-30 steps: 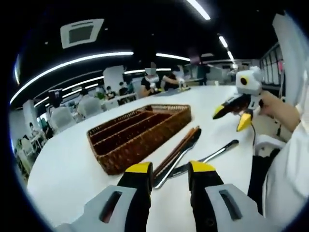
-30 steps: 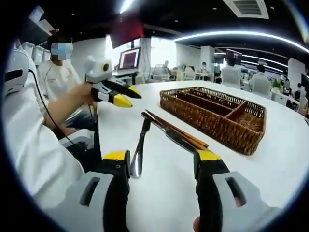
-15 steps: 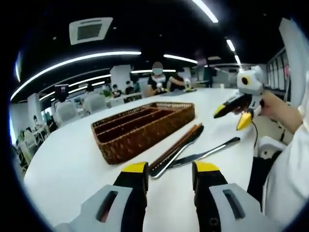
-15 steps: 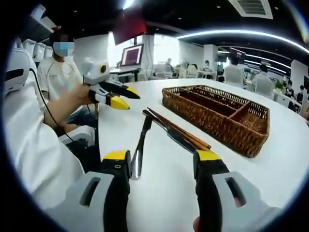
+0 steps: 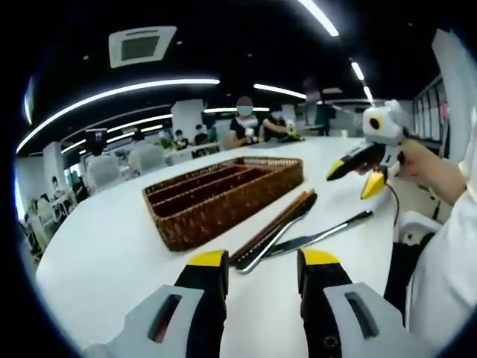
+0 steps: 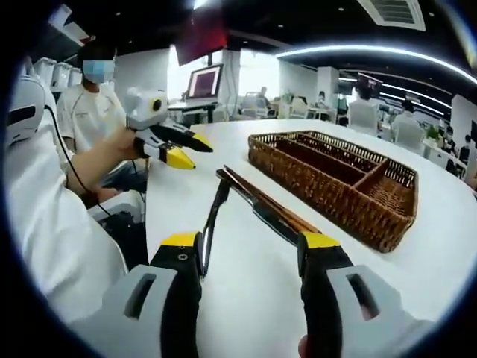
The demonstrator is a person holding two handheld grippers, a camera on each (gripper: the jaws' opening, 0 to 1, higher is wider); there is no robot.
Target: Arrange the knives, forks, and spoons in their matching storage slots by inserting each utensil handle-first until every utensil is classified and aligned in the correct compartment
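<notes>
Wicker basket (image 5: 223,198) (image 6: 335,179) sits on the white table (image 5: 104,253) (image 6: 246,298), long divided slots running its length plus a cross compartment at one end; no utensil visible inside it.

Utensils lie in a loose bunch on the table just beside the basket's long side: a pair of brown chopsticks (image 5: 272,224) (image 6: 264,201) closest to the basket, a steel knife (image 5: 279,233) (image 6: 268,216) touching them along the side away from it, and a second steel utensil (image 5: 328,233) (image 6: 211,224) angled off further from the basket, its type not clear.

Left gripper (image 5: 257,261) (image 6: 186,148): fingers spread wide, holding nothing, above the table short of the bunch.

Right gripper (image 6: 250,242) (image 5: 356,175): fingers also wide apart, empty, raised above the table on the far side of the utensils from the basket.
</notes>
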